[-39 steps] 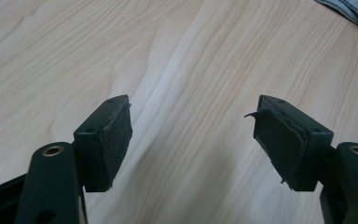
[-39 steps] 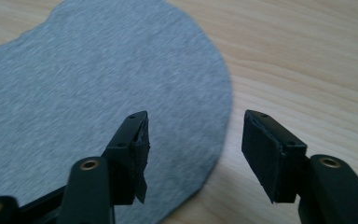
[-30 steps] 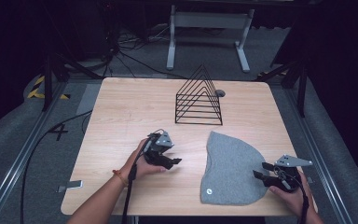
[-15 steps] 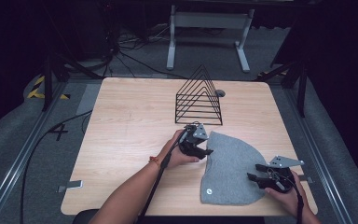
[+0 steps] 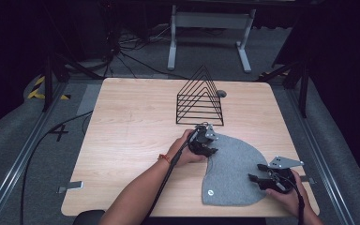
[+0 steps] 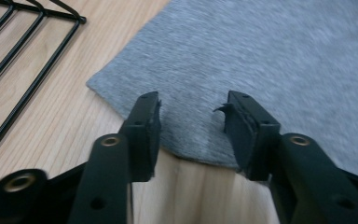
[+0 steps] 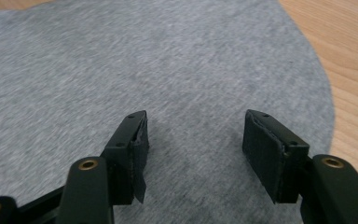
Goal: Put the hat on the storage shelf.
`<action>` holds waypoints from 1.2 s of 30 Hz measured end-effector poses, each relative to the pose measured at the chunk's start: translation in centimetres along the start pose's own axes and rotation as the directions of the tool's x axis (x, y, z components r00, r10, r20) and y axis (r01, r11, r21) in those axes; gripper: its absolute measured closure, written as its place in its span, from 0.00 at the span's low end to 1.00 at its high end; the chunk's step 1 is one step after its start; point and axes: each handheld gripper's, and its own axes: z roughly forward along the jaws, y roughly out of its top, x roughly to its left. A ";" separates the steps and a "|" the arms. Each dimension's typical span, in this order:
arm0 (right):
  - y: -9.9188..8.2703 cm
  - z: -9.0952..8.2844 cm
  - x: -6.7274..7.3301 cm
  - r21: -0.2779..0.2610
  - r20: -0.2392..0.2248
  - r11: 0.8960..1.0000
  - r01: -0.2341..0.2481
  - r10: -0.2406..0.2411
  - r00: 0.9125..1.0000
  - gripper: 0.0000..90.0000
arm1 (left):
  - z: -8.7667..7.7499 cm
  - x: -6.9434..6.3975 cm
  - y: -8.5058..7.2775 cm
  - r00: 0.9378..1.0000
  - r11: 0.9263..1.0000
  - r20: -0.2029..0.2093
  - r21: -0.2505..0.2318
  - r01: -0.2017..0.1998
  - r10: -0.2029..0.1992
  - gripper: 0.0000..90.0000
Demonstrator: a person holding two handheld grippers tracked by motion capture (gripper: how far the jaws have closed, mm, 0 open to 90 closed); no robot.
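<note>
The left gripper (image 5: 206,146) is sitting at the upper left edge of the grey cloth (image 5: 234,171), and it is there, I judge, to take hold of that edge. In the left gripper view its jaws are straddling the cloth's edge (image 6: 186,154) with a gap between them; they have just been closing, yet the pads (image 6: 145,126) are not pressing on the fabric, so nothing is being held. The cloth is lying flat on the table (image 5: 126,140), toward the person's right front corner, its curved side pointing to the right.

The right gripper (image 5: 265,177) is hovering over the cloth's lower right part, probably waiting to pinch the opposite side so that the two can lift or fold it together. In the right gripper view its jaws are standing wide over plain fabric (image 7: 168,70), and they have just been opening a little; no fabric is caught between them.

Just behind the left gripper a black wire rack (image 5: 199,101) is standing, its base bars (image 6: 23,60) lying close to the cloth's corner. It is the only thing crowding the work: a lift toward the far side could catch on it. A small dark round thing (image 5: 221,93) is lying beside the rack; I cannot tell what it is.
</note>
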 end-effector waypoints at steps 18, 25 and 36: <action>5.6 4.8 -1.5 0.057 0.057 0.995 0.088 -0.091 0.994 0.39 | -4.7 -3.3 -3.9 0.997 0.996 0.069 0.084 0.014 -0.020 0.70; 8.1 7.2 -1.2 0.055 0.082 0.991 0.119 -0.123 0.989 0.39 | -5.8 -4.7 -5.4 0.994 0.995 0.076 0.062 0.079 -0.084 0.69; 5.8 2.2 2.0 0.076 -0.007 0.985 0.158 -0.158 0.987 0.49 | -7.3 -6.7 -6.9 0.989 0.991 0.067 0.055 0.125 -0.129 0.63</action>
